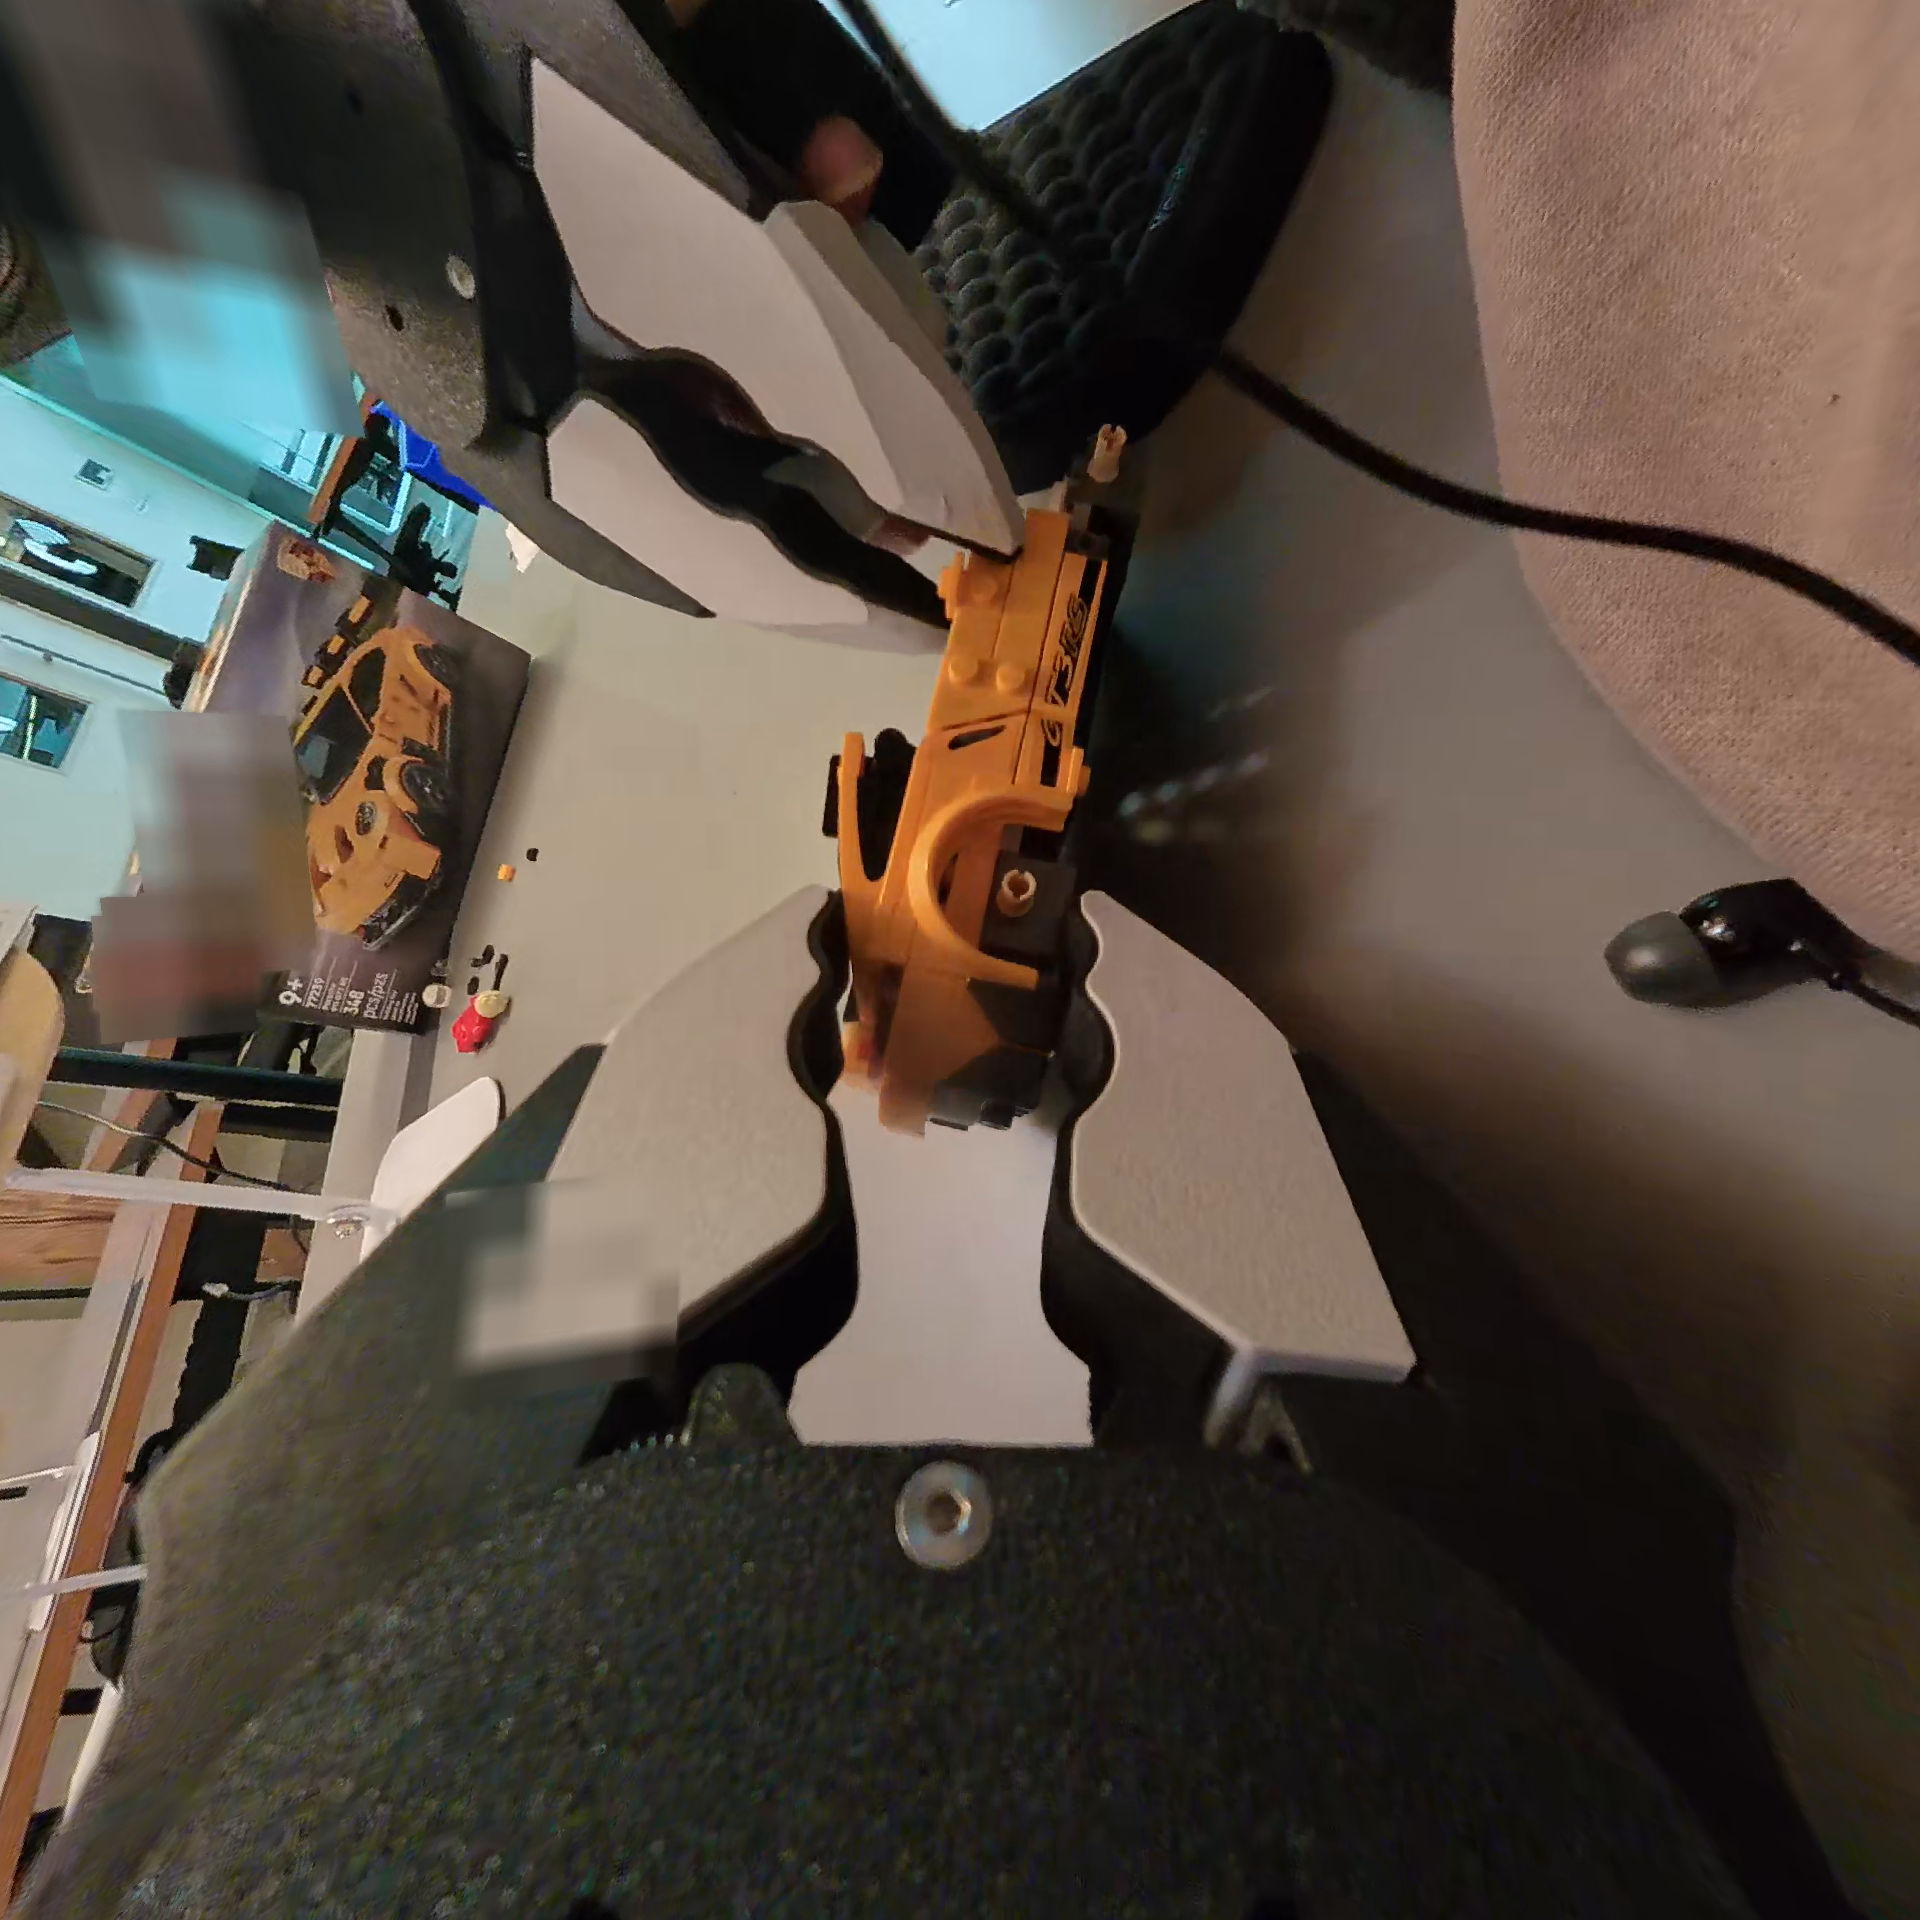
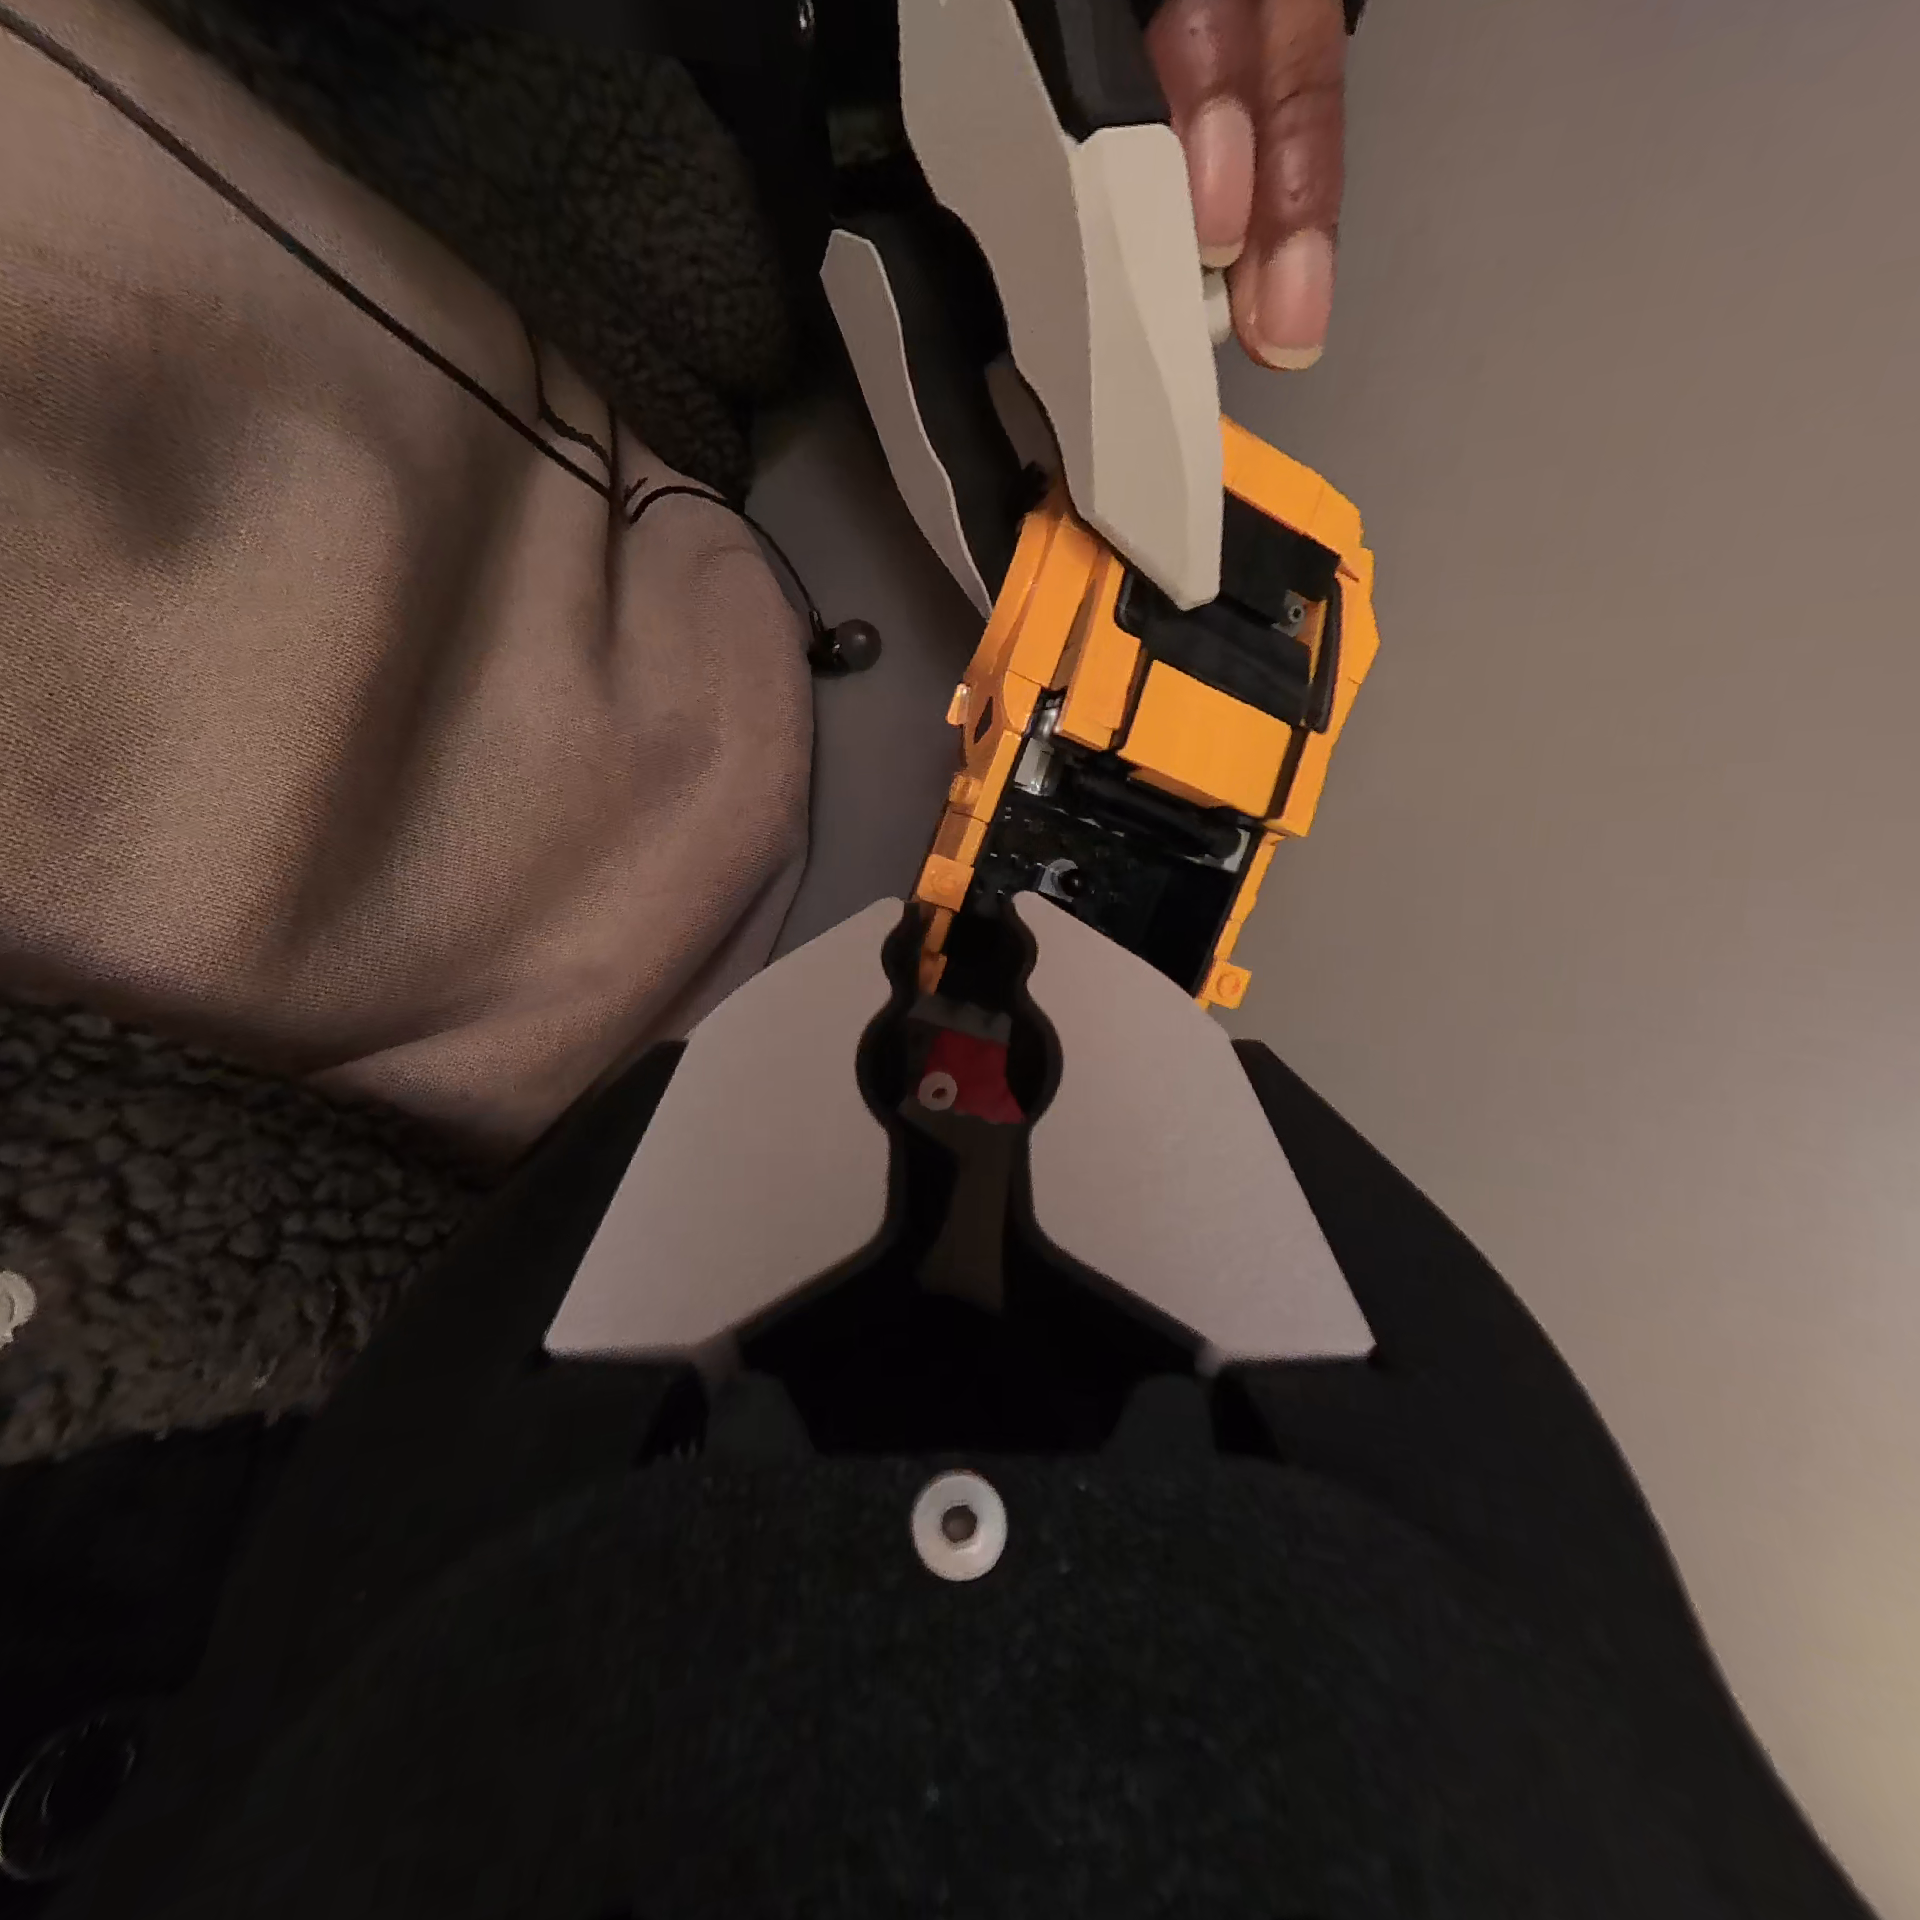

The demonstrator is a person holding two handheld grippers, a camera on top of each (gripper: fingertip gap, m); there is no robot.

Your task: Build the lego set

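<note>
Above the grey table, the left gripper clamps one end of the orange brick car, while the right gripper pinches its side wall (a small red piece sits between its fingers).

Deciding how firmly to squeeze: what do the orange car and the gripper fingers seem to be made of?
The orange car looks like hard moulded plastic bricks: studs, crisp seams, slight gloss. The left gripper is clamped on it. The fingers look like matte pale grey rigid plastic, perhaps printed; their dark wavy inner pads may be softer, which I cannot confirm.
</note>
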